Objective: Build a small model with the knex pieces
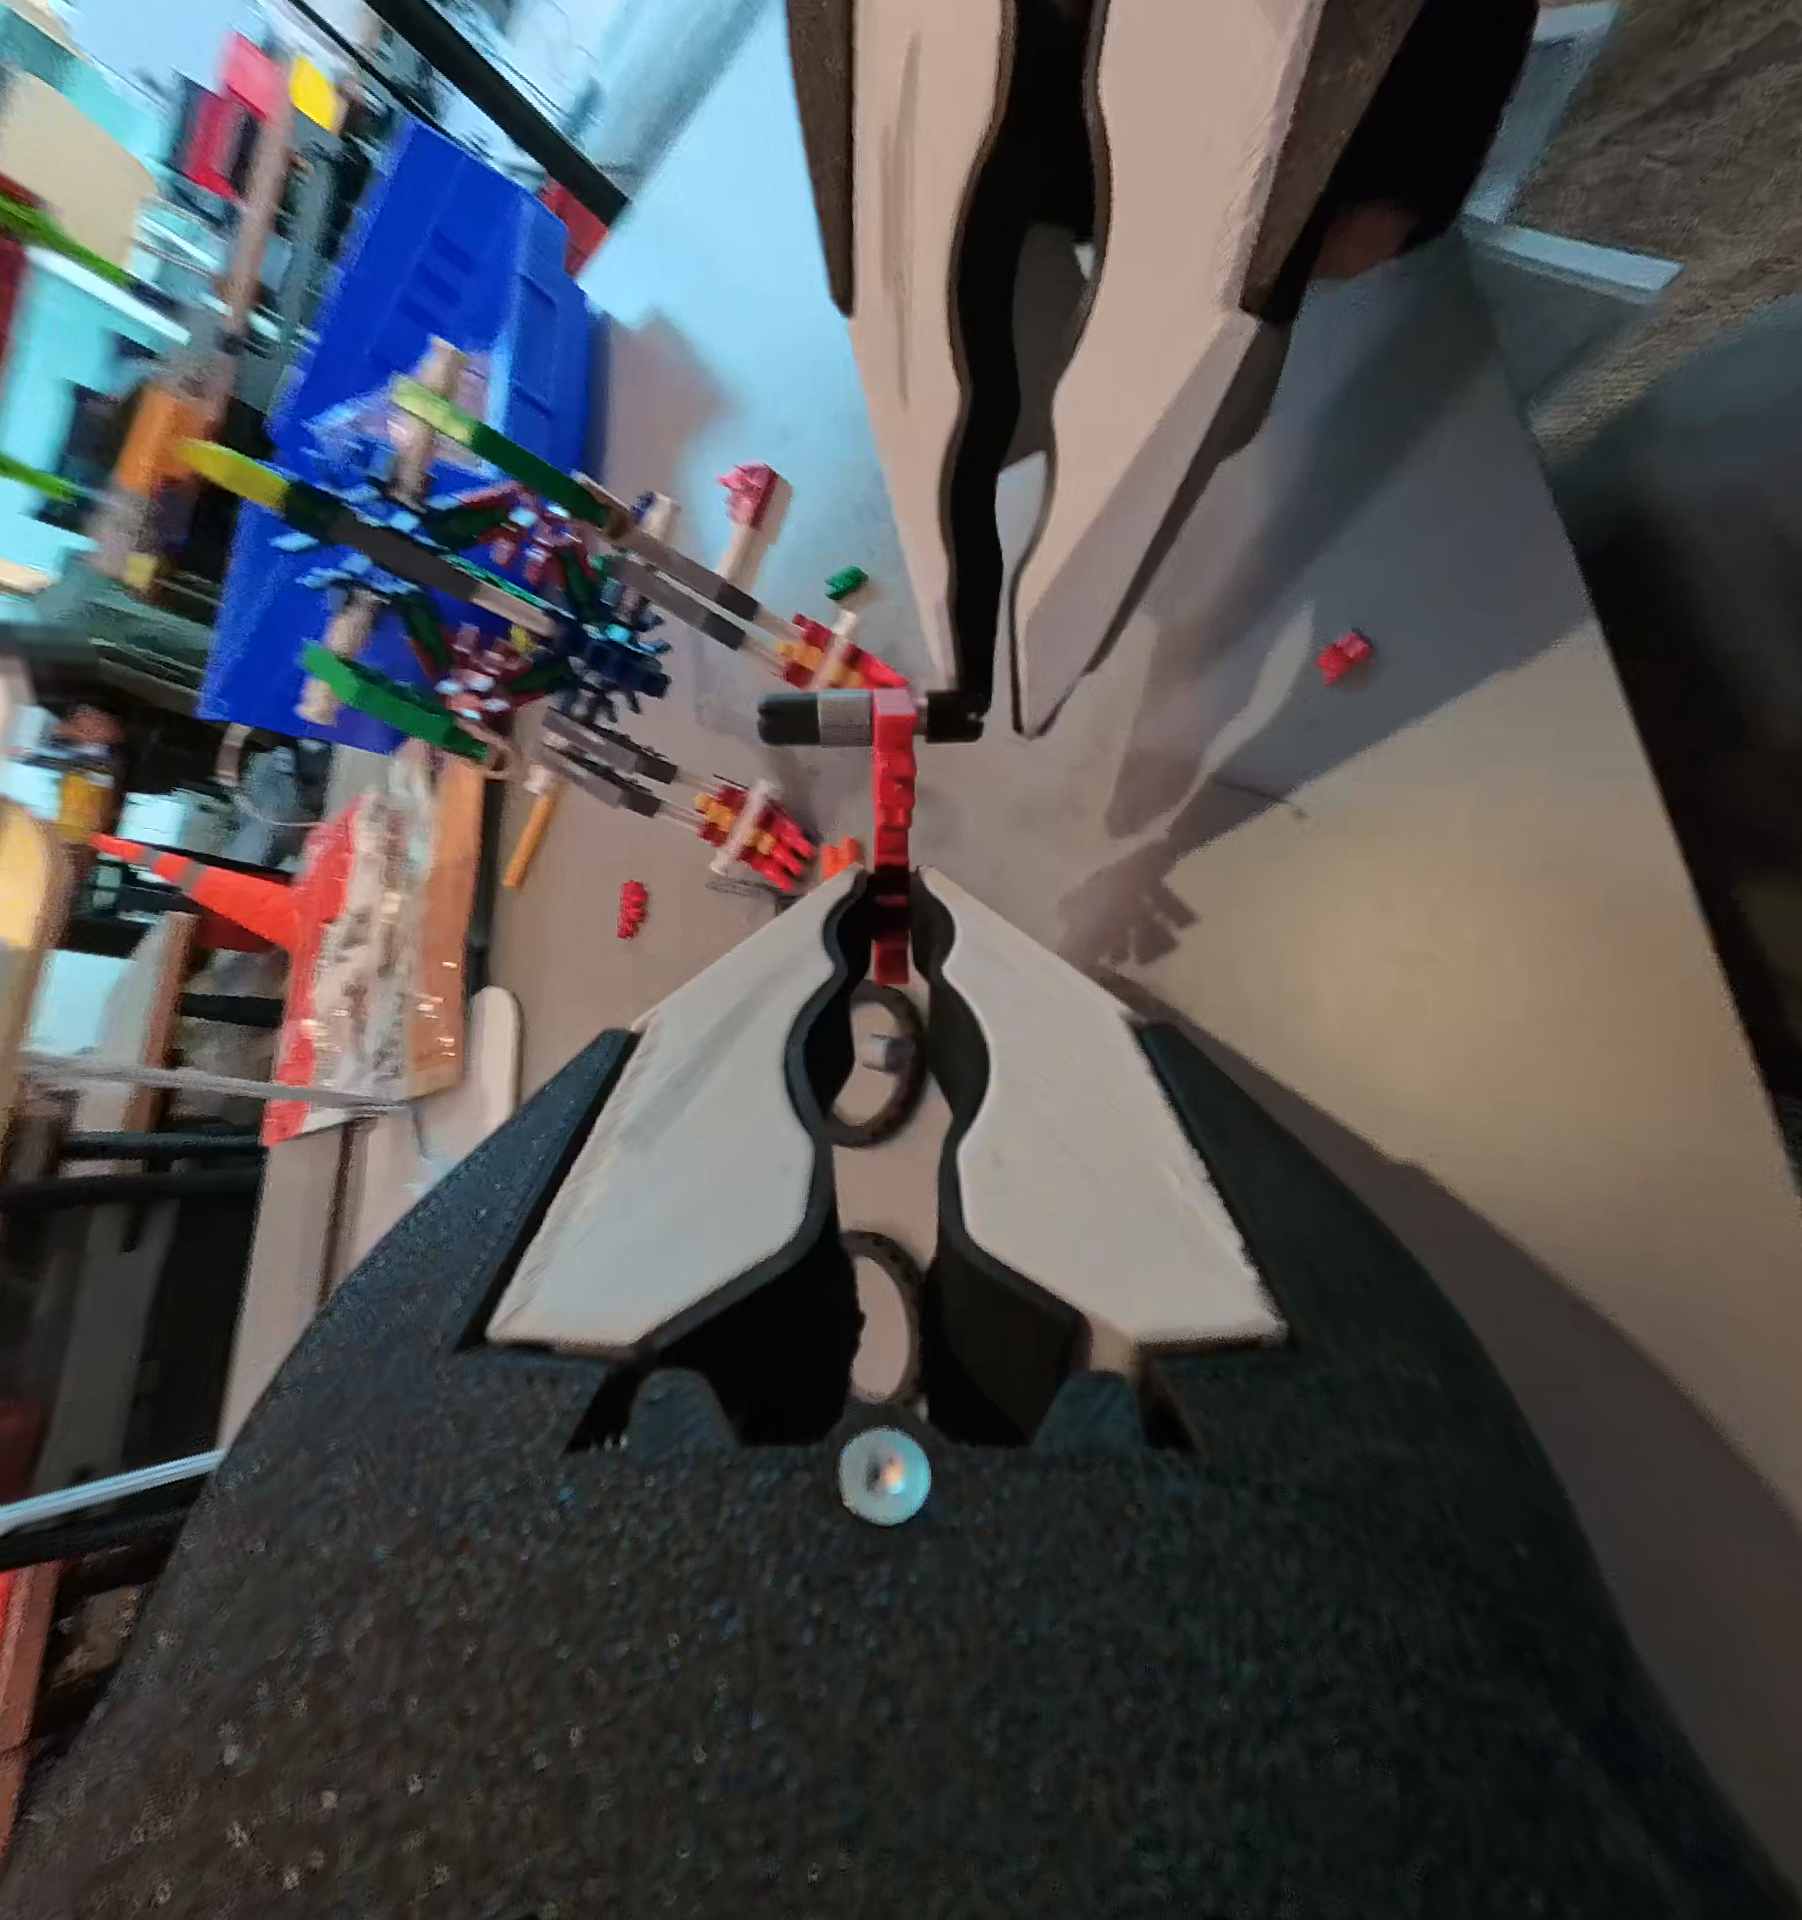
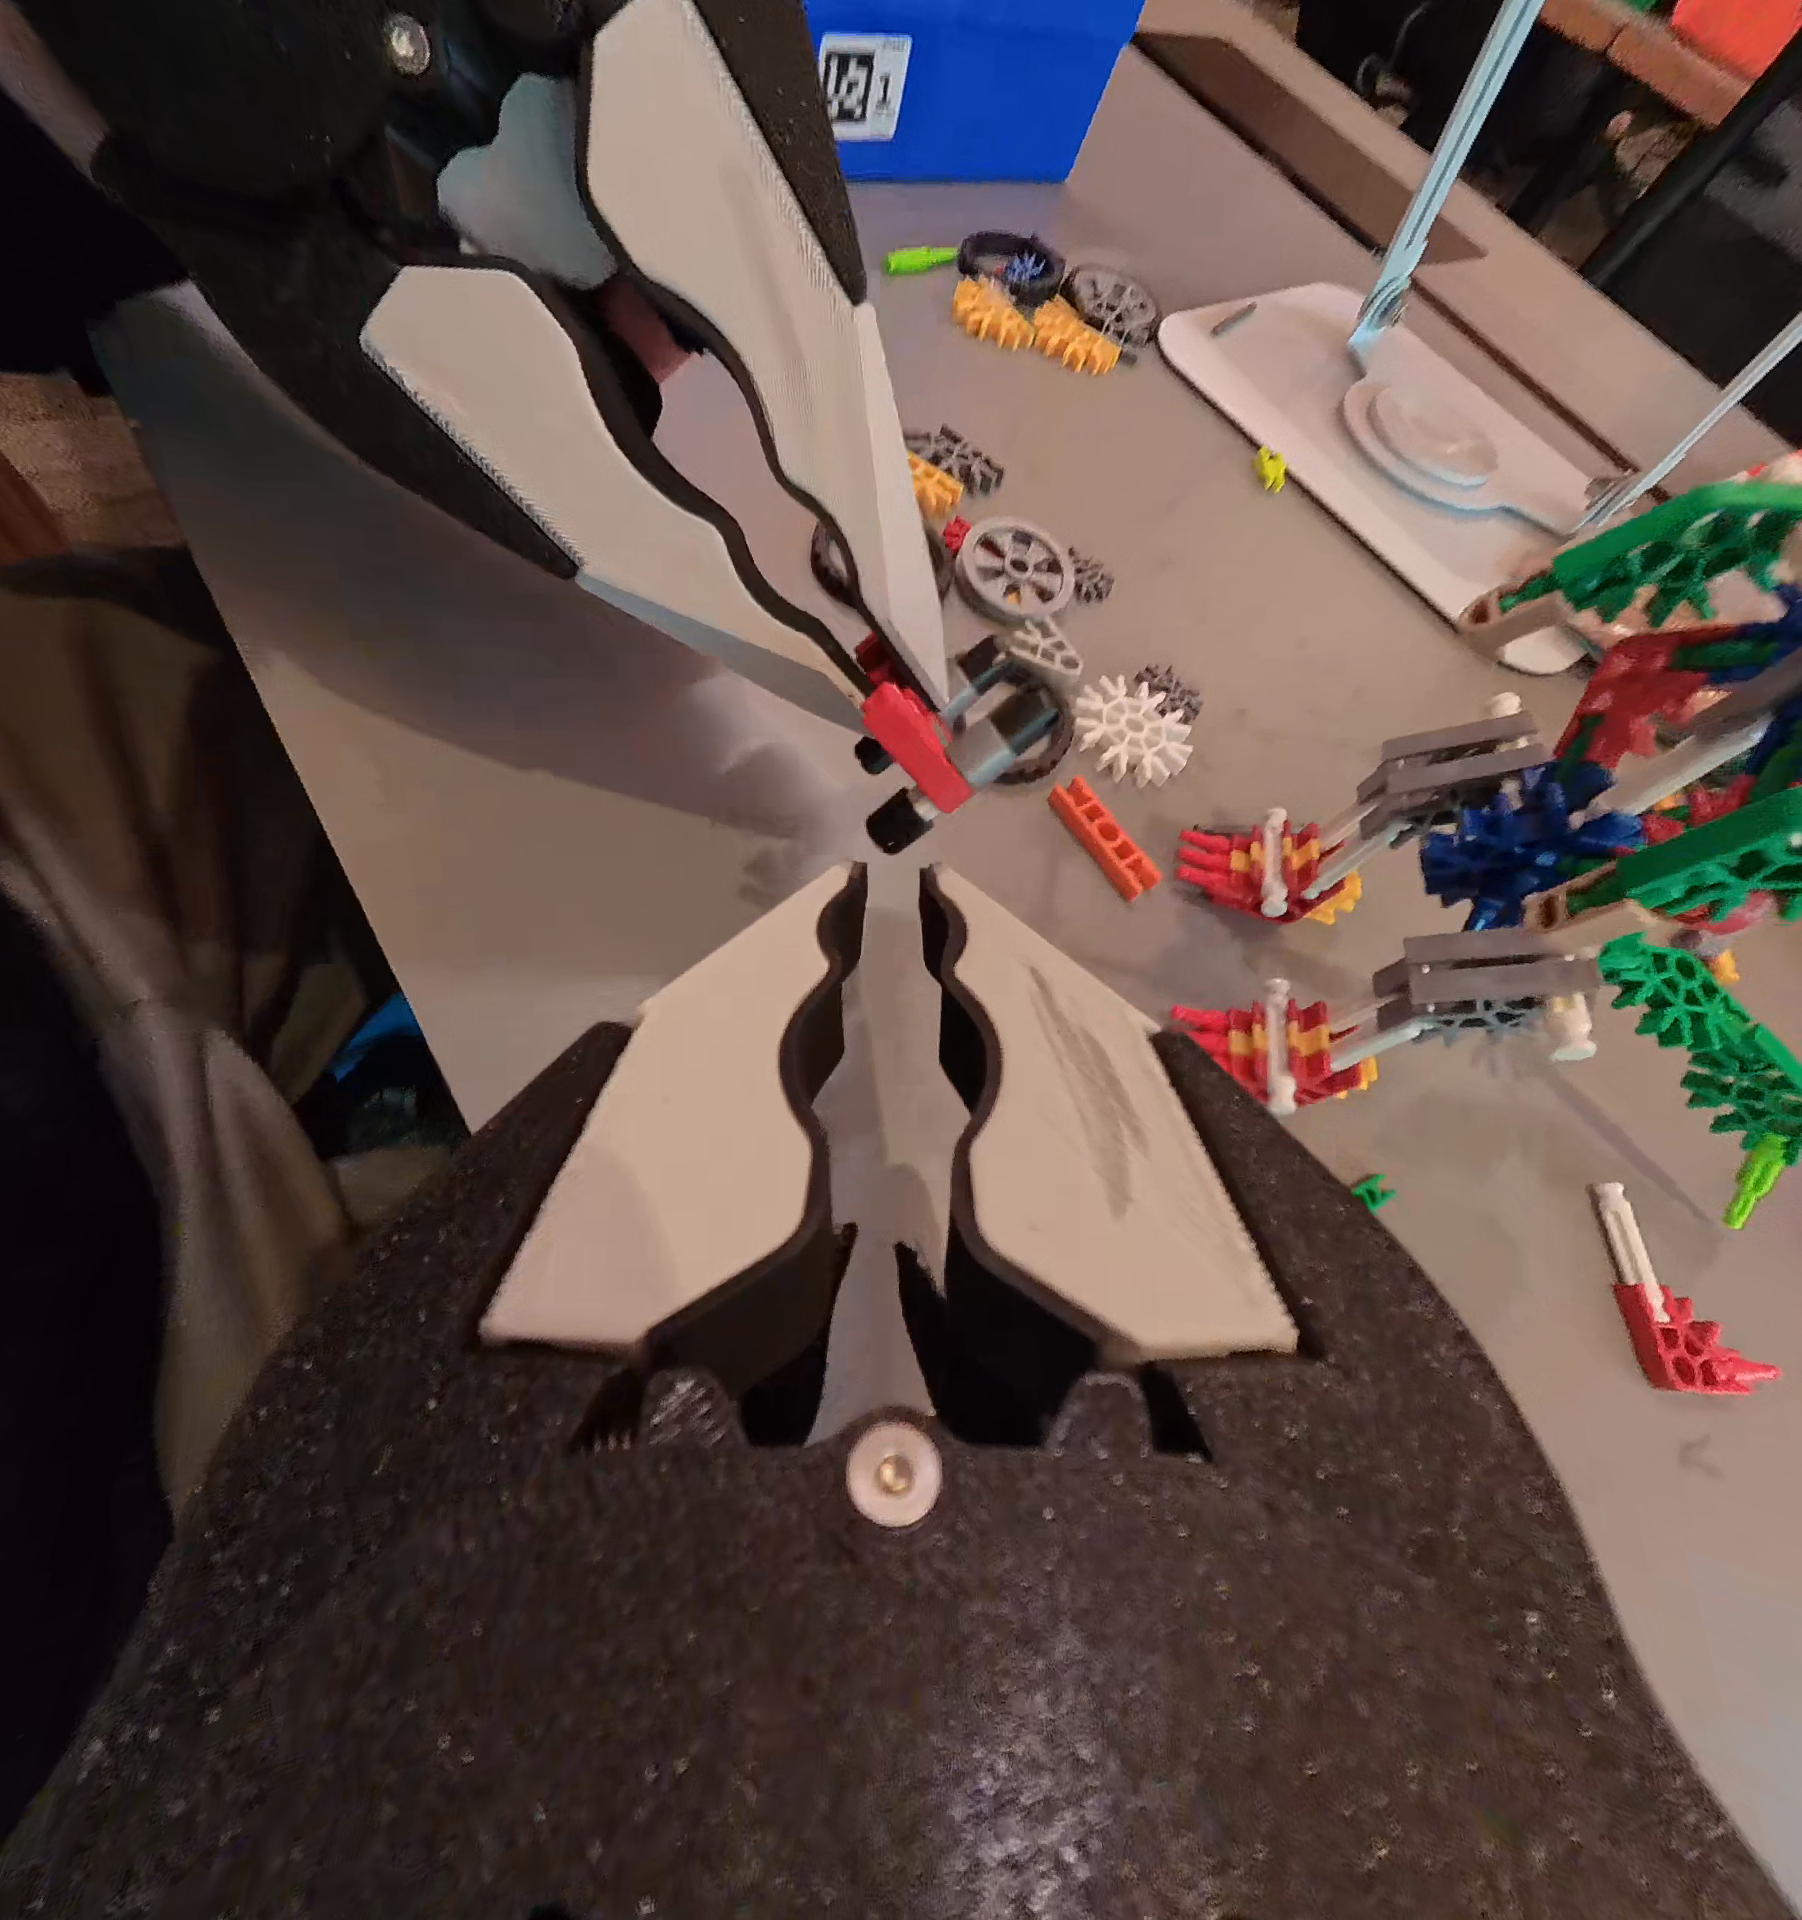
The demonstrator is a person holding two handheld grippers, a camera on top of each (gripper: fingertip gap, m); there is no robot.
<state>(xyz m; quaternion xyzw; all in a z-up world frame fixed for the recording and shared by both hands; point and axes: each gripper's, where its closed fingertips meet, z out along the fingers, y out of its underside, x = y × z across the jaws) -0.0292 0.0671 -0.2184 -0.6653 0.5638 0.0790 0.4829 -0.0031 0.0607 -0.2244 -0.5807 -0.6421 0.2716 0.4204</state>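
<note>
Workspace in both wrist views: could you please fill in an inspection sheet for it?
Surface: grey table, scattered with parts.
Job's things: red beam with a rod through its end.
Clutter: wheels, white connector, orange beam, colourful model.
Grippers: left gripper shut on red beam; right gripper tips at the rod, grip unclear.
Cables: nothing seen.
Surroundings: blue bin, white stand at the table's far side.

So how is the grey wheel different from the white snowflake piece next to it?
The wheel is grey; the snowflake is white. The wheel has a smooth round rim with spokes inside; the snowflake has spiky teeth sticking out and no rim. Both lie flat on the table.
</note>
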